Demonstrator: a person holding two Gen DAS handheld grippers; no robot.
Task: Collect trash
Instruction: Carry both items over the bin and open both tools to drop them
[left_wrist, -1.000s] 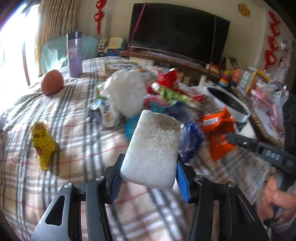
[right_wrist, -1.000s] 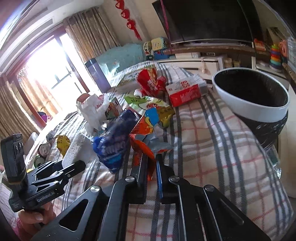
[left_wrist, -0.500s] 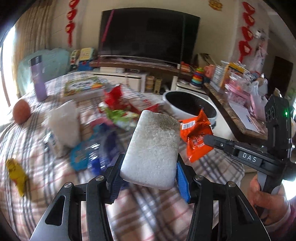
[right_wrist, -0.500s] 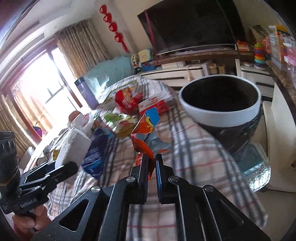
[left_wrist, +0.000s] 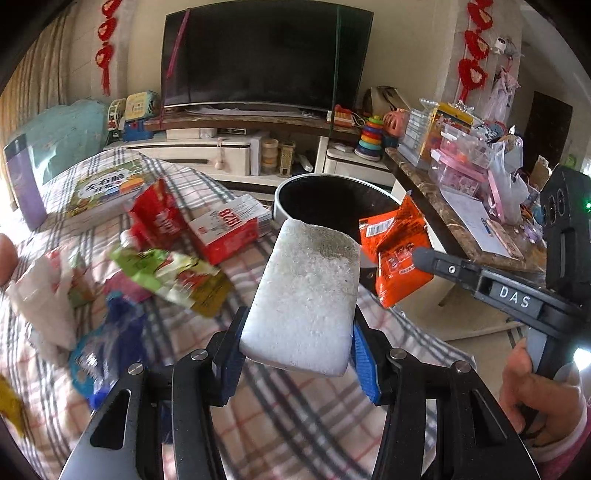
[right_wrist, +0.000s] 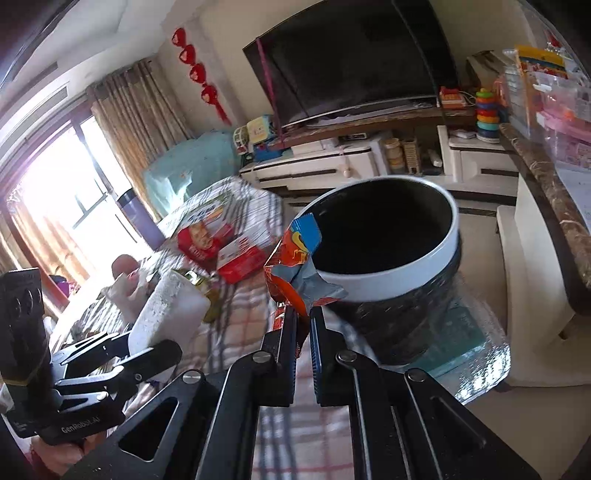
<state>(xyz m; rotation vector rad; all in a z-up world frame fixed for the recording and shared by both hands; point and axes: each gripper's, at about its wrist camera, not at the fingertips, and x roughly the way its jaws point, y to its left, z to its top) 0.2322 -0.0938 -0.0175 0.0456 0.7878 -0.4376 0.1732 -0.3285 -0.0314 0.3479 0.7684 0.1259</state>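
Observation:
My left gripper is shut on a white foam block, held above the plaid-covered table; the block also shows in the right wrist view. My right gripper is shut on an orange snack wrapper, held just left of the rim of the black bin with a white rim. In the left wrist view the wrapper hangs in front of the bin, with the right gripper beside it.
Red boxes, a green wrapper, a blue wrapper, a white bag and a book lie on the table. A purple bottle stands far left. A cluttered counter is on the right.
Both grippers have swung right, toward the bin, carrying the foam block and the orange wrapper. The bin is now much closer in both views.

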